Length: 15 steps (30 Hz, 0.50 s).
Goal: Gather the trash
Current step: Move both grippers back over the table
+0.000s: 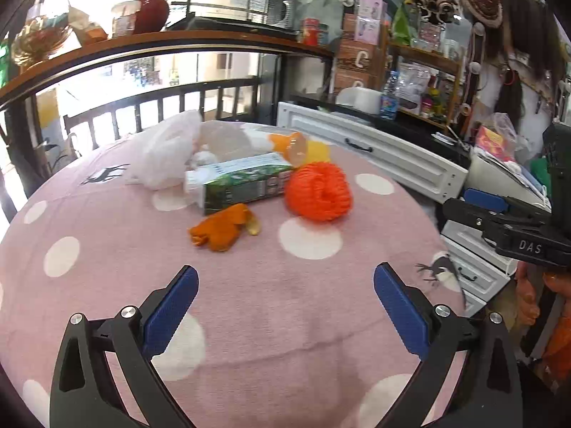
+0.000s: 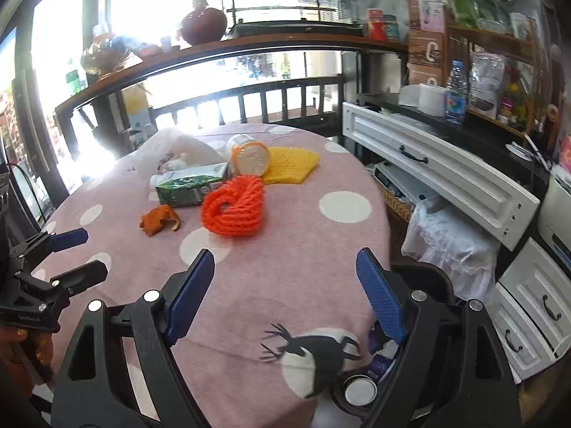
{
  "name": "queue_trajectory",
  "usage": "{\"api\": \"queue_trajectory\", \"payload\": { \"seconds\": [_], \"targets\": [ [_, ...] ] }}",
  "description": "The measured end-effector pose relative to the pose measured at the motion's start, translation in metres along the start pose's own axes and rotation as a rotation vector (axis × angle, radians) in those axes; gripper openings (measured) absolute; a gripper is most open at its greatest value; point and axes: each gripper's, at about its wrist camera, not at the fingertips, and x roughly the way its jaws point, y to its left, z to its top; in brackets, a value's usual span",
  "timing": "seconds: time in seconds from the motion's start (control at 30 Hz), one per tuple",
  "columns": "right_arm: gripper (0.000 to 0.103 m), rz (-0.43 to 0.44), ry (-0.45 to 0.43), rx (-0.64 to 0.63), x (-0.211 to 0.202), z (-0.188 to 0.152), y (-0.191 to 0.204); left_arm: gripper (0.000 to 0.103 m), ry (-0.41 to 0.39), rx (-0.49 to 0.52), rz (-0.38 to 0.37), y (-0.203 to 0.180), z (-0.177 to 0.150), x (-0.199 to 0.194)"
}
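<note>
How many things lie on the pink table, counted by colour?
Orange: 3 (peel, net, bottle)
Green: 1 (carton)
Yellow: 1 (net)
White: 1 (plastic bag)
Total: 6

Strong daylight enters through the windows [image 2: 150,7] behind the table [image 1: 249,321], blown out to white glare at its far left edge. Tabletop evenly lit, shadows faint. Heavy fisheye bending and dark vignetting at frame corners; slight overall softness.
</note>
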Motion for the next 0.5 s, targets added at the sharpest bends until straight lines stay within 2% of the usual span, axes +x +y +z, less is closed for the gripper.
{"api": "queue_trajectory", "payload": {
  "seconds": [0.23, 0.33, 0.5],
  "targets": [
    [0.081, 0.079, 0.091, -0.11, 0.046, 0.021, 0.042, 0.097, 0.06, -0.071, 0.057, 0.053, -0.002, 0.001],
    [0.081, 0.079, 0.133, -0.135, 0.067, 0.027, 0.05, 0.097, 0.09, -0.093, 0.062, 0.066, -0.001, 0.006],
    [0.081, 0.026, 0.206, -0.162, 0.105, 0.034, 0.055, 0.097, 0.13, -0.081, 0.061, 0.071, 0.003, 0.021]
  ]
}}
